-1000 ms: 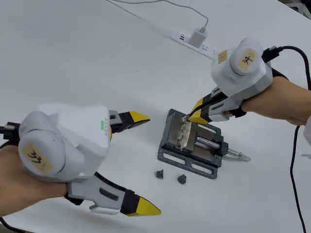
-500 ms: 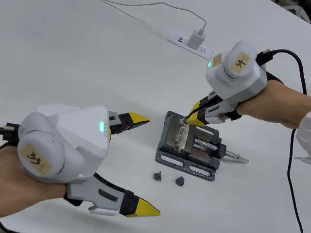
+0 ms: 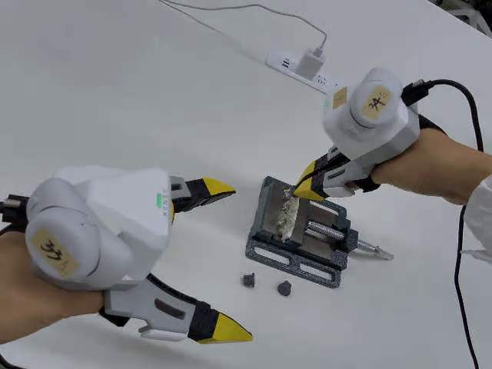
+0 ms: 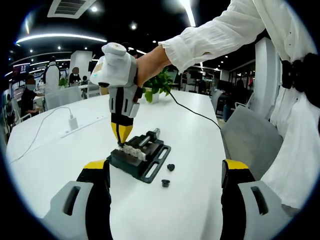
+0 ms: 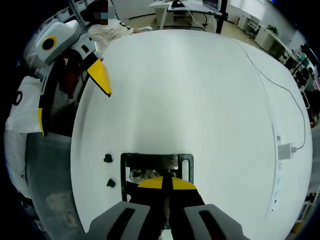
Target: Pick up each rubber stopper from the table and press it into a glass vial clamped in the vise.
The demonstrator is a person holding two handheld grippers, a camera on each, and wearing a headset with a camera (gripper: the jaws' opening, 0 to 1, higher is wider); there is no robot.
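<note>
While the white table (image 3: 115, 92) carries a small dark vise (image 3: 323, 247), a gripper hangs at either side of it.
The left gripper (image 3: 224, 258) hovers well apart from the vise, its fingers spread wide and holding nothing; the handwritten marks on its yellow sticker cannot be read for sure. The right gripper (image 3: 300, 192), with a like sticker, has its yellow-tipped fingers closed together at the clear glass vials (image 3: 286, 217) clamped in the vise; whether they pinch anything cannot be told. Two dark rubber stoppers (image 3: 248, 280) lie on the table just beside the vise.
</note>
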